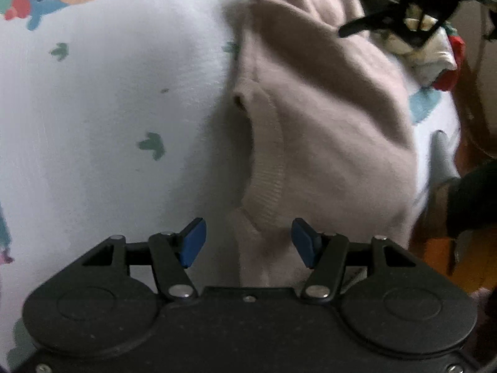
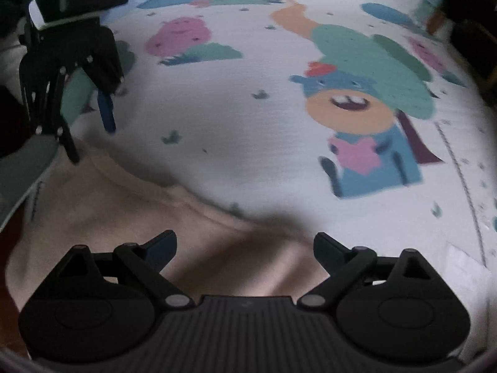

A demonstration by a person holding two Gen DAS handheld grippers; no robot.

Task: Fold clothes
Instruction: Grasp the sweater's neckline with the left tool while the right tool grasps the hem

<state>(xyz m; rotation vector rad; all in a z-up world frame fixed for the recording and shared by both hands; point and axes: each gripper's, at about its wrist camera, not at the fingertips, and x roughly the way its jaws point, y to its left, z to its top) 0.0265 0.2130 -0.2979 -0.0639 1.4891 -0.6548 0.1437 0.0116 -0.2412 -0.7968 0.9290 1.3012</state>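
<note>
Both tools spread: left tool [image 1: 248,242] over pink sweater [image 1: 326,124], right tool [image 2: 245,248] too; pinch hem squarely.

Left gripper [image 1: 248,242] holds its jaws wide apart. Right gripper [image 2: 245,248] likewise gapes, the left one at its 10 o'clock.

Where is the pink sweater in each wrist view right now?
Left wrist: pink sweater fills centre and right, running down between the open left tongs.
Right wrist: it lies bottom left, under the open right tongs.
Shared landmark: cartoon-print sheet.
</note>
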